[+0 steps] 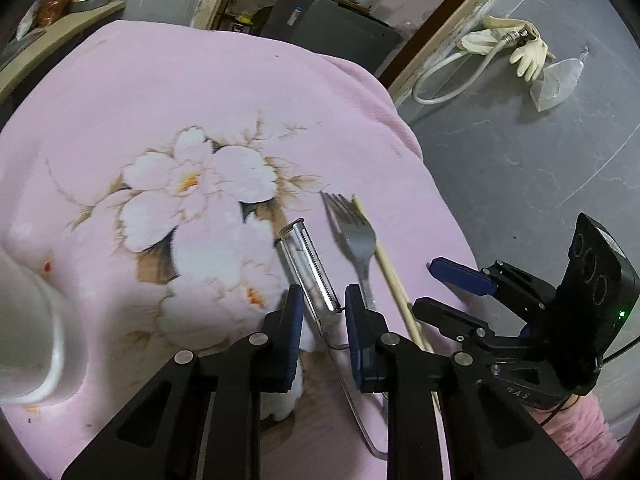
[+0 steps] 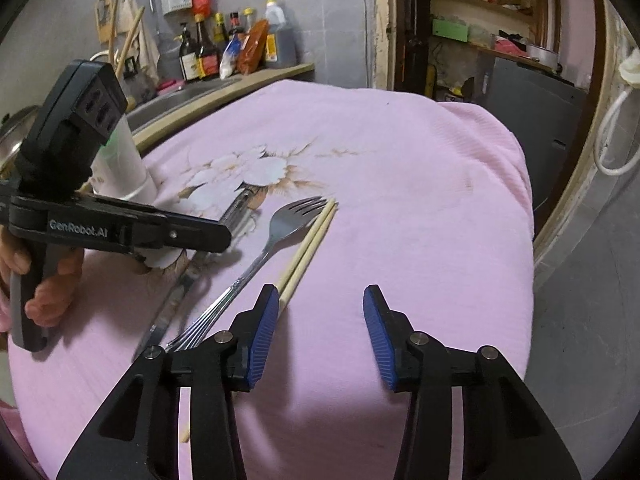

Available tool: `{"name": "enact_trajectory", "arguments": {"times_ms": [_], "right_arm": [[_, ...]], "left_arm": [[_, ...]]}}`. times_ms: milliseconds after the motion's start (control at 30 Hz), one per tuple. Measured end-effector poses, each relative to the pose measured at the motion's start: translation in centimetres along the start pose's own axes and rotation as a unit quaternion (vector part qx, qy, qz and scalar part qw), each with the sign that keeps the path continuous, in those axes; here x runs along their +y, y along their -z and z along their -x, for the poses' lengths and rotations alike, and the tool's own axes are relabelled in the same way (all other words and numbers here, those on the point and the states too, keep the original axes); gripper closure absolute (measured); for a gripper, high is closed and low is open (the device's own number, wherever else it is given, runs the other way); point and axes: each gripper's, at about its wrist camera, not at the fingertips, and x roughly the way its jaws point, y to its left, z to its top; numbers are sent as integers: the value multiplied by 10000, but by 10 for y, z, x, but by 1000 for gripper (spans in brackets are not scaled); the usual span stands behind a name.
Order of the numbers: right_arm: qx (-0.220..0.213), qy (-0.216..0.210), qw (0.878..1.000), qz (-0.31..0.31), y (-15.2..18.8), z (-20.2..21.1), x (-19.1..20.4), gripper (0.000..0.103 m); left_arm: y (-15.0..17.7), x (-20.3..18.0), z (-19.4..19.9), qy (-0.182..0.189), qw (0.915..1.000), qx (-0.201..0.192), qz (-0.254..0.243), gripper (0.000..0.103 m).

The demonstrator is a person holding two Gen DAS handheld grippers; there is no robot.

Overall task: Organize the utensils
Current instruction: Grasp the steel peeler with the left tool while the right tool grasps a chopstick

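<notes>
A: Left wrist view first — how far along does it look?

B: Barely begun, I'd judge. The peeler (image 1: 310,268), the fork (image 1: 354,236) and the chopsticks (image 1: 386,268) all lie side by side on the pink cloth (image 1: 120,92), and nothing has reached the white cup (image 1: 32,340) at the left edge, which I take to be the holder. The left gripper (image 1: 320,304) has its fingers spread, one either side of the peeler's neck, not closed on it.

A: Materials?

B: The peeler is bent steel wire with a serrated blade; the fork is dull, smooth metal; the chopsticks are pale and round, probably wood or bamboo. The cloth is soft, ribbed, with a printed white flower — things will sink into it a little. The right gripper (image 1: 448,288) sits just beside the chopsticks, its blue pads apart.

A: And the right wrist view?

B: Same story. The right gripper (image 2: 320,336) is wide open over bare cloth, its left finger (image 2: 262,332) next to the chopsticks (image 2: 310,240), whether touching I cannot tell. The fork (image 2: 280,224) shows a ridged handle. The left gripper (image 2: 192,236) hovers low over the peeler (image 2: 236,210), the white cup (image 2: 124,168) upright behind it.

A: So everything is left to do?

B: As far as I can see — yes.
</notes>
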Motion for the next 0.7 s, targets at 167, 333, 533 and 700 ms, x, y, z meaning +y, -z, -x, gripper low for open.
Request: {"name": "enact_trajectory", "arguments": {"times_ms": [167, 333, 533, 700], "right_arm": [[189, 394, 9986, 294, -4, -9, 12, 67], [432, 744, 9951, 491, -16, -27, 18, 70], [642, 613, 9960, 37, -33, -36, 0, 93], [727, 399, 9959, -367, -34, -24, -6, 100]], "left_arm": [[3, -4, 7, -268, 9996, 39, -97, 86], [12, -3, 15, -392, 9989, 111, -215, 86], [22, -4, 23, -500, 9979, 124, -397, 86], [33, -9, 32, -501, 9975, 8, -501, 87]]}}
